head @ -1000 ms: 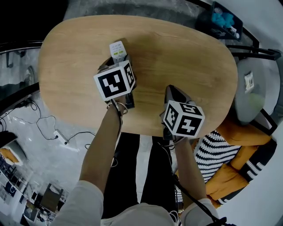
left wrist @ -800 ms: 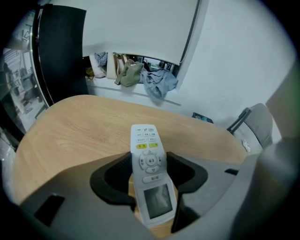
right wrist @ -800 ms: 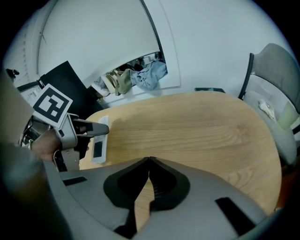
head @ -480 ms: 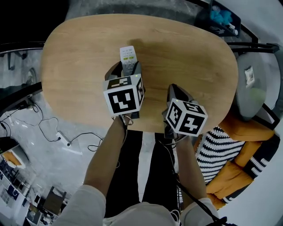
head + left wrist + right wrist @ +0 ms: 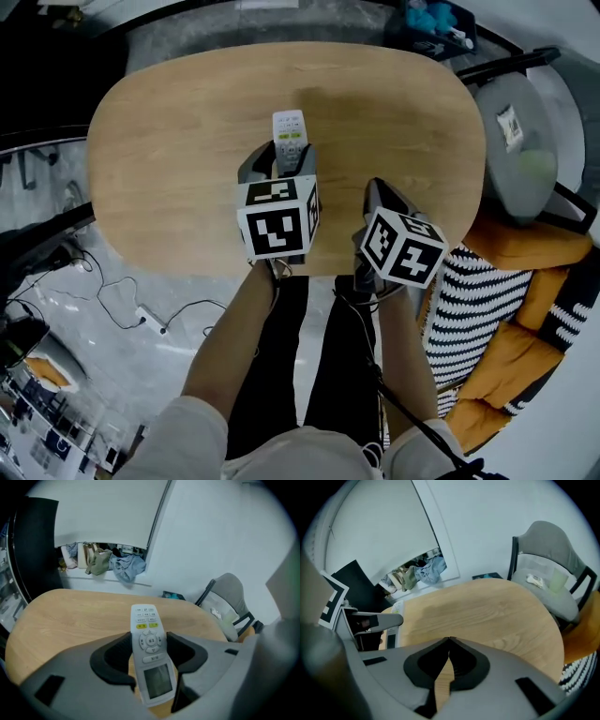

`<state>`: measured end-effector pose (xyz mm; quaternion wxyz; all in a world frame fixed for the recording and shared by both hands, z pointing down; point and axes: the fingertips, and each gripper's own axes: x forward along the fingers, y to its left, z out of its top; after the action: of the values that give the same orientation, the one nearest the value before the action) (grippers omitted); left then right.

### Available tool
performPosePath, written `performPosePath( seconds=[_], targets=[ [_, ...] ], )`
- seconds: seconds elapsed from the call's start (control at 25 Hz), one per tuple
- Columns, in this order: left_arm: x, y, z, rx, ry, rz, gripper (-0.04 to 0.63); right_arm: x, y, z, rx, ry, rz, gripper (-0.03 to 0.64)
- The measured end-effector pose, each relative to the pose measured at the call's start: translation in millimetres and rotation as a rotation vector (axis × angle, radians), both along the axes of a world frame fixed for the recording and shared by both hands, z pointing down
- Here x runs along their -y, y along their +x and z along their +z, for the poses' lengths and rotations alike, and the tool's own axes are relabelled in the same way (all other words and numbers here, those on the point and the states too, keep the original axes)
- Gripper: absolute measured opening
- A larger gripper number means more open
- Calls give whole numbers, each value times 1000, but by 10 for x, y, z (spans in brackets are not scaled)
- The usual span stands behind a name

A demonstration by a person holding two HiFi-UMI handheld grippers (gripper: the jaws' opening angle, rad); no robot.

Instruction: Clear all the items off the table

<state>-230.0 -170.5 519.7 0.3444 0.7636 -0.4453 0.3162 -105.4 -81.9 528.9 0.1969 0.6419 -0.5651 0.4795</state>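
The left gripper (image 5: 281, 161) was clamped on the sides of a white remote control (image 5: 151, 653), which faced buttons up over the middle of the oval wooden worktop (image 5: 169, 141). Just right of it, the right gripper (image 5: 449, 640) hung empty above the worktop's near edge, its jaws closed together.

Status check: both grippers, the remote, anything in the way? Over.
Left gripper shut on the remote, held over the table. Right gripper shut, empty. Nothing in the way.
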Motion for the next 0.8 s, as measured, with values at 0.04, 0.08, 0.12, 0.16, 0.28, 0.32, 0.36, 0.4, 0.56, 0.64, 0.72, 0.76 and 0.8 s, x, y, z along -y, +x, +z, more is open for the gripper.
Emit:
performPosePath(
  seconds=[0.04,0.08,0.12,0.16,0.28,0.32,0.36,0.4,0.56,0.64,0.72,0.76,0.8],
  targets=[
    [-25,88,-32,-5,2,20,236,-38,72,-29,-2,4,22,25],
    [-53,178,-66,-10,4,39,235,-83,148,-59,-5,6,43,25],
    [-80,273,-103,-17,7,58,235,-134,228,-94,-9,7,62,25],
    [-106,371,-144,-24,11,78,235,-187,312,-135,-16,9,77,25],
    [-179,688,-277,-40,23,142,235,-368,607,-264,-47,15,123,25],
    [-210,808,-323,-44,26,166,236,-436,725,-305,-56,16,146,25],
    [-245,934,-370,-47,31,193,236,-504,849,-346,-63,19,175,25],
    [-282,1065,-418,-50,37,224,236,-570,972,-389,-69,24,210,25],
    [-477,1562,-577,-56,66,368,235,-831,1371,-555,-84,49,343,25],
    [-621,1787,-624,-55,73,428,236,-1015,1557,-609,-87,52,390,25],
    [-768,2022,-653,-58,78,469,236,-1234,1813,-635,-93,53,448,25],
    [-841,2146,-662,-63,78,480,235,-1345,1968,-639,-104,51,475,25],
    [-915,2271,-669,-71,76,489,236,-1446,2126,-638,-122,47,497,24]
  ],
)
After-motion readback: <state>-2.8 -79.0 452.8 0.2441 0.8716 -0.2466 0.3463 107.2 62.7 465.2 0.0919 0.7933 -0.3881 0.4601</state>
